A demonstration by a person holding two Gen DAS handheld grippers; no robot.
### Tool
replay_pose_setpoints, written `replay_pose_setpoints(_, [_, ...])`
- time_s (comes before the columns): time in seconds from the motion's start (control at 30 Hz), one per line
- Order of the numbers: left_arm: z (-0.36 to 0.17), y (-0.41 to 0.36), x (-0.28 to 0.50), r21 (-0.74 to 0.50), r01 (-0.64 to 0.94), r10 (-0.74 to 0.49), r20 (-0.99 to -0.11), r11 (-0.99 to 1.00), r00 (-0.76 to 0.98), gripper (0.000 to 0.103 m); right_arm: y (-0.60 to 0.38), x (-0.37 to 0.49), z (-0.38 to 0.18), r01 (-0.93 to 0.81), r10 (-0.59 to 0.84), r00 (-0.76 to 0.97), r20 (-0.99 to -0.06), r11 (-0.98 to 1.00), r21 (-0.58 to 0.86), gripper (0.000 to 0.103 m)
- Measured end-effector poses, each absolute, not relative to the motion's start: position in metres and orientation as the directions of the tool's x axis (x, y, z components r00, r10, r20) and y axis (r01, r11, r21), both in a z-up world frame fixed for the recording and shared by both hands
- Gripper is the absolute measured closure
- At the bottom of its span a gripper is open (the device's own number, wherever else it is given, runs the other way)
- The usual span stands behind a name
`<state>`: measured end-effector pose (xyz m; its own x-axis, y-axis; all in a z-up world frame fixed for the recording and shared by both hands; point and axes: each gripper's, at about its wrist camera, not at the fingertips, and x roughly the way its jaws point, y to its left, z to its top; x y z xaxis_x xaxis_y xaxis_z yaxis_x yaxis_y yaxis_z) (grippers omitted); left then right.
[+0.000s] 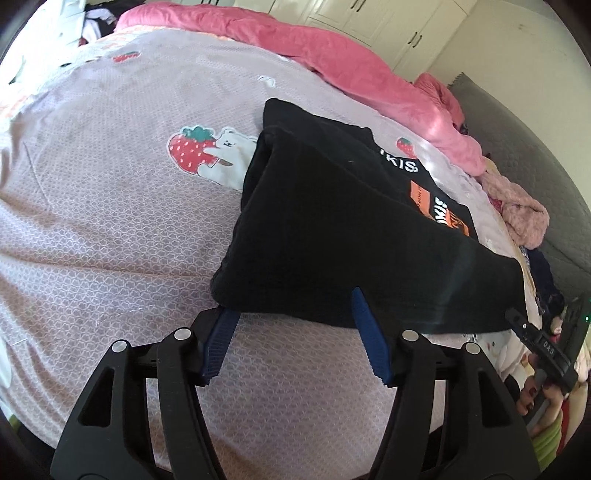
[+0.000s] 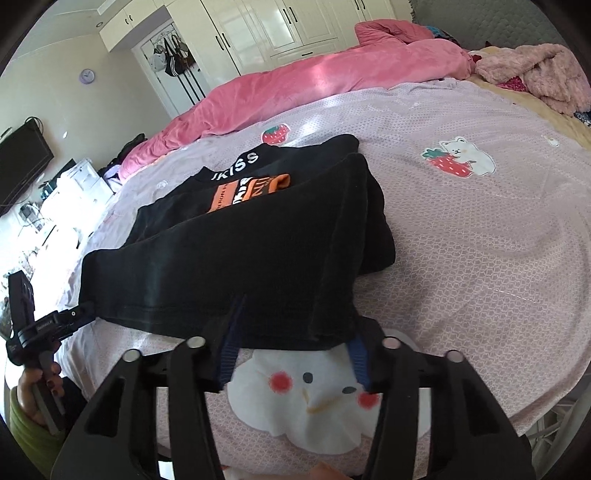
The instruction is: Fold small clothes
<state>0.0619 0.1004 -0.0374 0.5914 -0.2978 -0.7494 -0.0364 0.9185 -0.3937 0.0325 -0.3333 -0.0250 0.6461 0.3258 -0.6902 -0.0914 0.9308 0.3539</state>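
pink duvet (image 2: 295, 85), white wardrobe (image 2: 266, 29), wall clock (image 2: 87, 76)

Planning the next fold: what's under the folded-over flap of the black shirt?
Under the folded black shirt flap, its front with the orange print and white lettering partly shows. The rest of the print is covered, as is the lilac patterned bedsheet underneath.

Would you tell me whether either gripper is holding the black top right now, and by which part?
Neither seems to grip it: left gripper and right gripper stand open at the near hem of the black top.
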Motion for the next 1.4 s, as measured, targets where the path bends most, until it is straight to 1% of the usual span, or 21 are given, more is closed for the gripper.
replay_pose_setpoints(0.07, [-0.038, 0.101, 0.061, -0.395, -0.044, -0.294, -0.75, 0.918, 0.593, 0.049, -0.335, 0.035, -0.027, -0.08, 0.321, 0.643, -0.695, 0.931, 0.356, 0.075])
replay_pose_setpoints(0.1, [-0.038, 0.101, 0.06, -0.39, -0.046, -0.289, -0.751, 0.92, 0.594, 0.048, -0.336, 0.036, -0.029, -0.075, 0.32, 0.644, -0.695, 0.93, 0.359, 0.078])
replay_pose_setpoints(0.17, [-0.036, 0.102, 0.054, -0.379, -0.05, -0.275, -0.751, 0.924, 0.6, 0.043, -0.34, 0.035, -0.03, -0.066, 0.318, 0.649, -0.691, 0.929, 0.365, 0.088])
replay_pose_setpoints(0.23, [-0.034, 0.108, 0.045, -0.376, -0.063, -0.261, -0.745, 0.925, 0.614, 0.041, -0.343, 0.035, -0.03, -0.063, 0.321, 0.653, -0.686, 0.925, 0.374, 0.089])
replay_pose_setpoints(0.33, [-0.031, 0.118, 0.04, -0.367, -0.099, -0.226, -0.739, 0.925, 0.634, 0.033, -0.347, 0.035, -0.03, -0.066, 0.331, 0.654, -0.681, 0.921, 0.384, 0.089])
replay_pose_setpoints(0.4, [-0.032, 0.122, 0.045, -0.368, -0.107, -0.219, -0.737, 0.924, 0.64, 0.033, -0.346, 0.037, -0.033, -0.07, 0.336, 0.651, -0.681, 0.919, 0.387, 0.086])
replay_pose_setpoints(0.5, [-0.035, 0.118, 0.056, -0.355, -0.091, -0.222, -0.745, 0.931, 0.629, 0.034, -0.344, 0.041, -0.035, -0.066, 0.34, 0.644, -0.685, 0.917, 0.393, 0.086])
replay_pose_setpoints(0.53, [-0.036, 0.115, 0.06, -0.348, -0.083, -0.224, -0.748, 0.934, 0.625, 0.045, -0.344, 0.041, -0.035, -0.066, 0.343, 0.643, -0.685, 0.916, 0.396, 0.086])
replay_pose_setpoints(0.57, [-0.035, 0.11, 0.064, -0.333, -0.068, -0.222, -0.753, 0.94, 0.619, 0.059, -0.345, 0.041, -0.036, -0.065, 0.345, 0.642, -0.684, 0.914, 0.399, 0.086])
replay_pose_setpoints(0.6, [-0.035, 0.107, 0.067, -0.318, -0.056, -0.218, -0.757, 0.947, 0.616, 0.087, -0.345, 0.042, -0.036, -0.067, 0.348, 0.641, -0.684, 0.913, 0.402, 0.086])
replay_pose_setpoints(0.63, [-0.033, 0.103, 0.07, -0.301, -0.045, -0.21, -0.759, 0.953, 0.616, 0.096, -0.346, 0.042, -0.035, -0.07, 0.349, 0.641, -0.683, 0.913, 0.402, 0.092])
replay_pose_setpoints(0.67, [-0.031, 0.102, 0.071, -0.3, -0.034, -0.216, -0.758, 0.953, 0.615, 0.099, -0.346, 0.041, -0.033, -0.077, 0.348, 0.645, -0.68, 0.915, 0.395, 0.096])
replay_pose_setpoints(0.73, [-0.024, 0.101, 0.072, -0.314, -0.014, -0.237, -0.744, 0.949, 0.625, 0.099, -0.345, 0.04, -0.027, -0.095, 0.349, 0.658, -0.667, 0.918, 0.386, 0.097])
replay_pose_setpoints(0.87, [0.001, 0.109, 0.079, -0.366, 0.005, -0.275, -0.689, 0.93, 0.67, 0.099, -0.343, 0.046, -0.001, -0.156, 0.352, 0.714, -0.605, 0.922, 0.354, 0.097])
replay_pose_setpoints(0.97, [0.018, 0.115, 0.094, -0.39, -0.001, -0.278, -0.658, 0.921, 0.7, 0.099, -0.345, 0.063, 0.019, -0.17, 0.354, 0.754, -0.553, 0.919, 0.356, 0.097])
replay_pose_setpoints(1.07, [0.028, 0.121, 0.114, -0.423, -0.011, -0.288, -0.635, 0.906, 0.716, 0.099, -0.348, 0.085, 0.031, -0.166, 0.343, 0.781, -0.522, 0.919, 0.357, 0.097])
replay_pose_setpoints(1.2, [0.032, 0.121, 0.148, -0.433, -0.039, -0.271, -0.627, 0.9, 0.73, 0.099, -0.35, 0.119, 0.037, -0.137, 0.323, 0.799, -0.507, 0.919, 0.37, 0.097])
replay_pose_setpoints(1.4, [0.025, 0.118, 0.192, -0.422, -0.071, -0.237, -0.631, 0.904, 0.739, 0.099, -0.349, 0.17, 0.03, -0.079, 0.281, 0.801, -0.528, 0.925, 0.372, 0.097])
